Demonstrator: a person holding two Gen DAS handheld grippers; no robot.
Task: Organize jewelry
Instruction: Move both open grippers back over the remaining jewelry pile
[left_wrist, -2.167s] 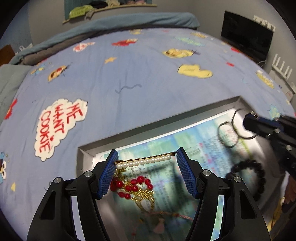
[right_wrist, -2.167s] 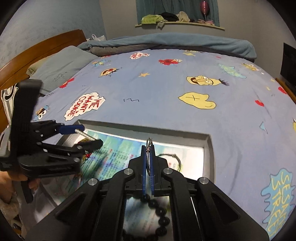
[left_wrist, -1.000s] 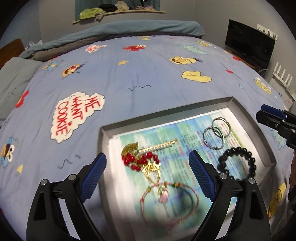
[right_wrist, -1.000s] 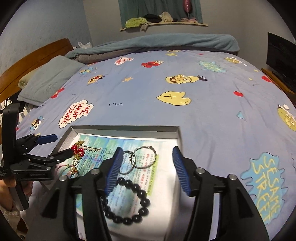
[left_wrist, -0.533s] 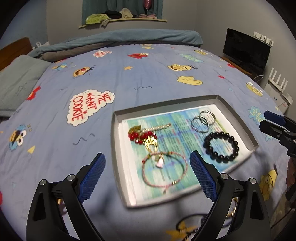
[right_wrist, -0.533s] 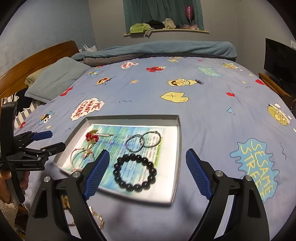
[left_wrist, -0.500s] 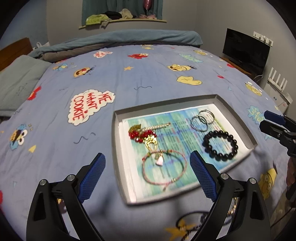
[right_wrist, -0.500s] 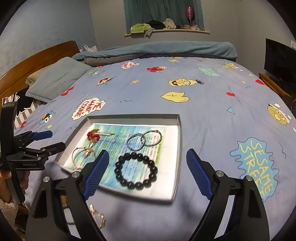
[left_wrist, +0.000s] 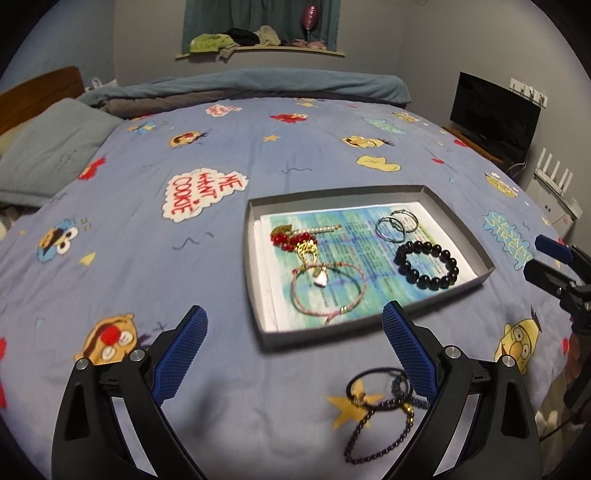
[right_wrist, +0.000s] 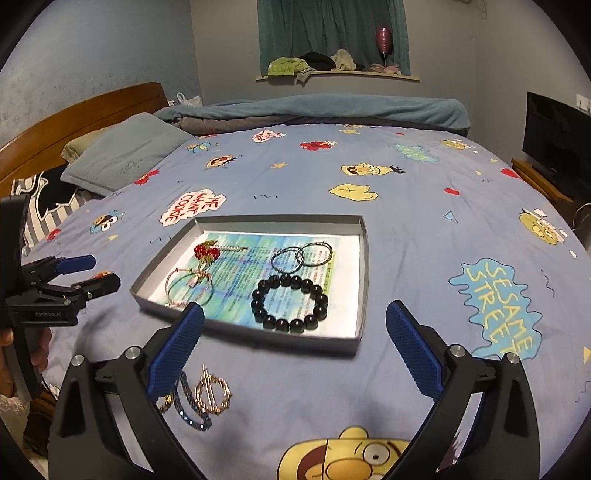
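Jewelry sits in a grey tray on the bed, ahead of both grippers. Left gripper: fingers spread wide, holding nothing, tips just short of tray's near edge, aimed level over the bedspread. Right gripper: also spread wide, empty, tips straddling tray's near edge from the other side. In right view the left gripper shows far left, a hand on its handle.

Inside tray, on a printed paper liner: pearl clip and red bead piece at far-left corner from left gripper; pink cord bracelet nearest left gripper; two hoops overlapping at far right; black bead bracelet just nearer than hoops, right side.

Outside tray, on the bedspread near right finger of left gripper: dark chain bracelets in a loose pile. Right view shows them by its left finger with a gold ring clip. All untouched by either gripper.
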